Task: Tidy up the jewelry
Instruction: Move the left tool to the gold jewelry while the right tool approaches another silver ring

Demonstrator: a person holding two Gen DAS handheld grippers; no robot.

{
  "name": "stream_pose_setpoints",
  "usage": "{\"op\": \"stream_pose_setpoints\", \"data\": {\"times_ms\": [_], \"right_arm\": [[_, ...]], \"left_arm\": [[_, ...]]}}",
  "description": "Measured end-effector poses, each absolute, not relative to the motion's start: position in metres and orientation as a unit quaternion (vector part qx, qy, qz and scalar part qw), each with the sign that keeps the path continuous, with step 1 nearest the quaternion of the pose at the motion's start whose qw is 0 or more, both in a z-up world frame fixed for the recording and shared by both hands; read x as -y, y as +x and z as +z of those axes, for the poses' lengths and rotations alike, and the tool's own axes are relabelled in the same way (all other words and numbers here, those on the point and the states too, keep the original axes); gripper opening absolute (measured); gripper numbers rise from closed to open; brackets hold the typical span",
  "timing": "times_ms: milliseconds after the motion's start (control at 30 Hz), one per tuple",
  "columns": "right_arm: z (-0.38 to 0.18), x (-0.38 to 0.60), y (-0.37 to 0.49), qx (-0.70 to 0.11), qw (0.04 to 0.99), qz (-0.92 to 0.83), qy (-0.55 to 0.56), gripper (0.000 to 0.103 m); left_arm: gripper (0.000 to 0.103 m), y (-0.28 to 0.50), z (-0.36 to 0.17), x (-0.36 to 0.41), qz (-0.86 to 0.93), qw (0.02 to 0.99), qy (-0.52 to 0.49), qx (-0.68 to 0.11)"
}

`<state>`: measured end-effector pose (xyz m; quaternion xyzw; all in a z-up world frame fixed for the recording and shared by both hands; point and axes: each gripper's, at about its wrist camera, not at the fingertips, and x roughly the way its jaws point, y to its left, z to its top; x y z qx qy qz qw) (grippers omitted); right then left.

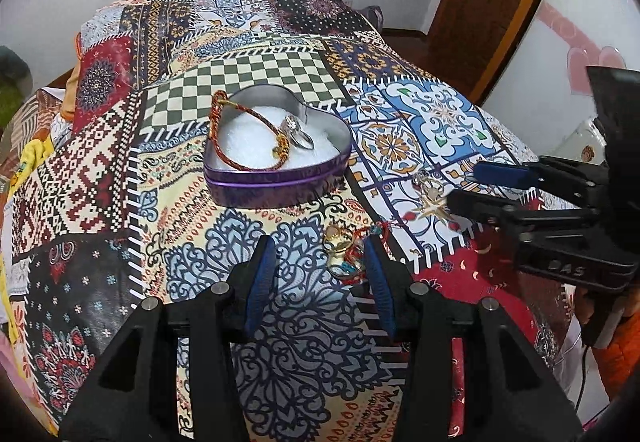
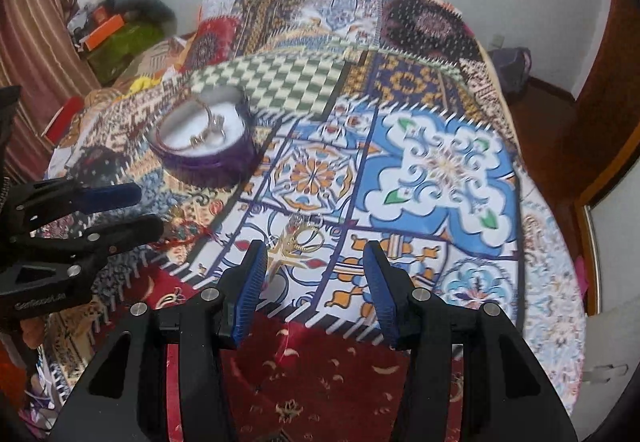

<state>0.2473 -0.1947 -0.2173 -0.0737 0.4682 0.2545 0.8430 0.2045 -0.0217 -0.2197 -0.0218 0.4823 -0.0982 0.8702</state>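
A purple heart-shaped tin [image 1: 276, 178] with white padding sits on the patterned bedspread and holds a red braided bracelet [image 1: 244, 138] and a silver ring [image 1: 296, 132]. It also shows blurred in the right wrist view [image 2: 208, 162]. My left gripper [image 1: 320, 246] is open, with a gold ring and red-thread charm [image 1: 344, 254] lying between its fingertips, near the right finger. My right gripper [image 2: 316, 254] is open just behind a gold star brooch [image 2: 292, 246] lying on the cloth. The brooch shows in the left wrist view [image 1: 430, 198] too.
The bed is covered by a patchwork-print cloth [image 1: 240, 78]. A wooden door frame [image 1: 492, 2] stands at the right. Clutter, a green box and curtains [image 2: 116, 38] lie past the bed's left side.
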Motion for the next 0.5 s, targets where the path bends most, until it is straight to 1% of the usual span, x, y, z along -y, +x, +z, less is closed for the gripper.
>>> {"op": "stream_pose_setpoints", "data": {"times_ms": [367,433,467,500], "right_arm": [[-0.235,0.188,0.258,-0.472,0.838,0.26,-0.085,0.045],[-0.236,0.187,0.258,-0.471,0.837,0.265,-0.085,0.033],[-0.237,0.186,0.257,-0.47,0.836,0.27,-0.085,0.03],[-0.237,0.186,0.256,-0.469,0.836,0.271,-0.085,0.023]], "left_arm": [[0.045,0.203,-0.224,0.032,-0.115,0.867,-0.031,-0.483],[0.045,0.204,-0.226,0.031,-0.118,0.866,-0.036,-0.484],[0.045,0.203,-0.226,0.031,-0.118,0.866,-0.039,-0.484],[0.045,0.203,-0.227,0.031,-0.119,0.866,-0.041,-0.483]]}}
